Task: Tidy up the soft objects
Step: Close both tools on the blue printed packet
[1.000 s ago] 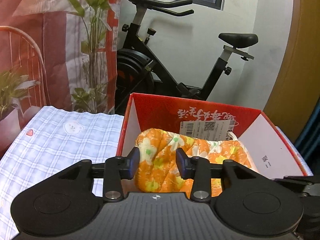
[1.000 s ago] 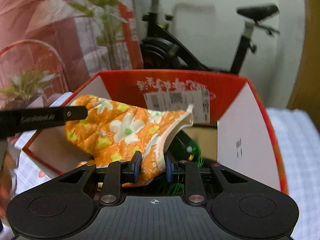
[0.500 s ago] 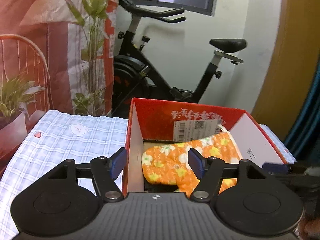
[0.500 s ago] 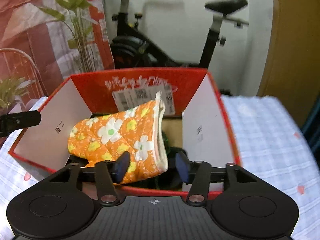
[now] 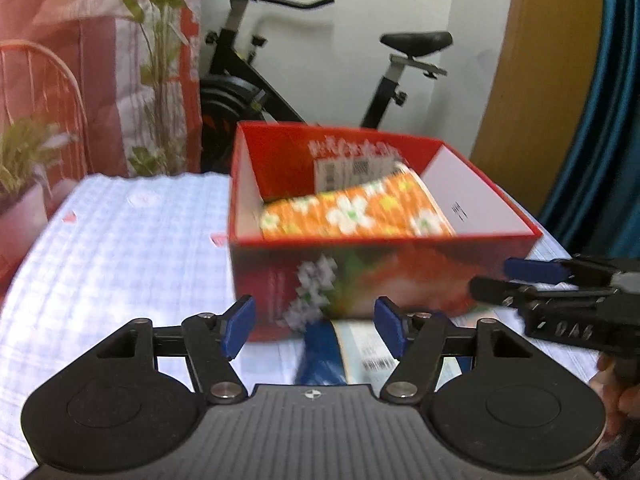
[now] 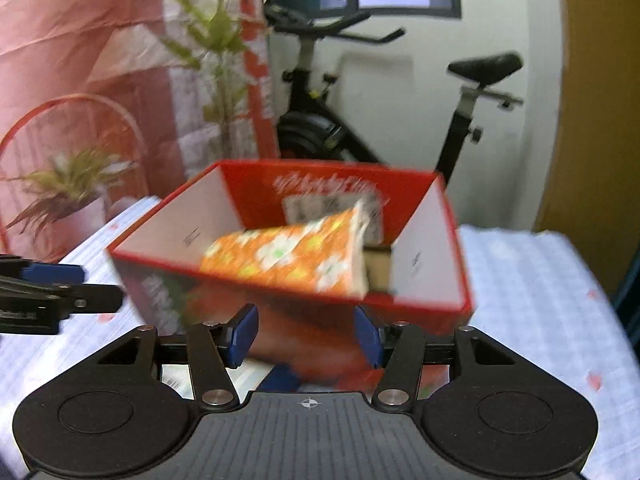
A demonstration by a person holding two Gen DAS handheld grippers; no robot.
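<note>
An orange oven mitt with white flowers (image 5: pixel 352 214) lies inside the red cardboard box (image 5: pixel 380 276), its cuff leaning toward the back right wall; it also shows in the right wrist view (image 6: pixel 296 258) in the box (image 6: pixel 424 300). My left gripper (image 5: pixel 314 330) is open and empty, in front of the box's near wall. My right gripper (image 6: pixel 306 334) is open and empty, also in front of the box. Each gripper shows at the edge of the other's view, the right one (image 5: pixel 560 292) and the left one (image 6: pixel 52 292).
The box stands on a blue checked cloth (image 5: pixel 120 248) over the table. A blue and white flat packet (image 5: pixel 340 352) lies under the box's front edge. A potted plant (image 5: pixel 24 172), tall plant (image 5: pixel 160 60) and exercise bike (image 5: pixel 320 80) stand behind the table.
Both grippers let go of the mitt, opened wide and pulled back from the box. The mitt dropped into the box and now lies lower inside it.
</note>
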